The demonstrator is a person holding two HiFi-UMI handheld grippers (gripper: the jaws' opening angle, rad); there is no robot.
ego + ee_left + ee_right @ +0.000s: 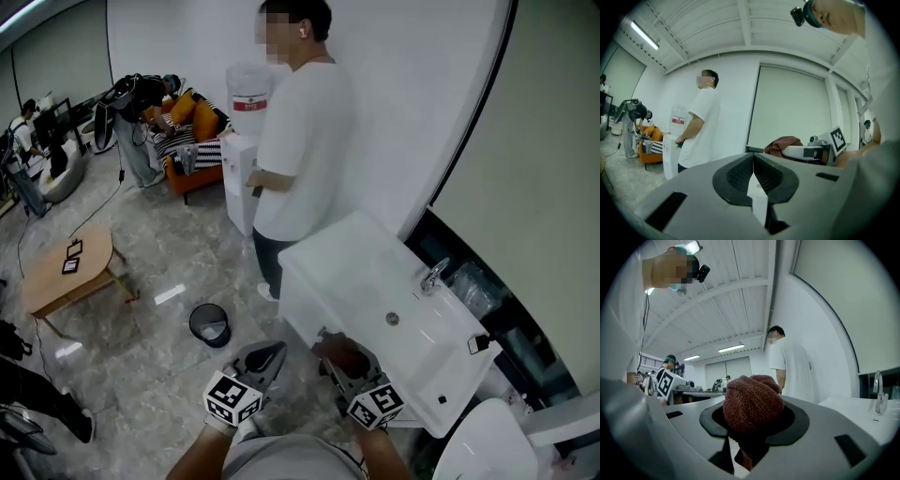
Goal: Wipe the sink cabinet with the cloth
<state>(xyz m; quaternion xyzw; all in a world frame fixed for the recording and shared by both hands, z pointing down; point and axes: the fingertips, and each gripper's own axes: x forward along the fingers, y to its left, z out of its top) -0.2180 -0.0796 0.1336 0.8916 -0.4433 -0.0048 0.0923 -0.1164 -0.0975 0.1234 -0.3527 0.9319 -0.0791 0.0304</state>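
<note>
Cloth (752,404): brown, bunched, clamped between the right gripper (343,364) jaws | just beside the sink cabinet (361,272) near face, contact unclear | left gripper (265,359): jaws pressed together, nothing between | person in white shirt (302,131) stands beyond the cabinet

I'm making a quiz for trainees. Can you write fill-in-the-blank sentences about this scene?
The right gripper is shut on the ____.
The shut left gripper holds ____.
The faucet stands on the white ____.
Missing words: cloth; nothing; sink.
</note>
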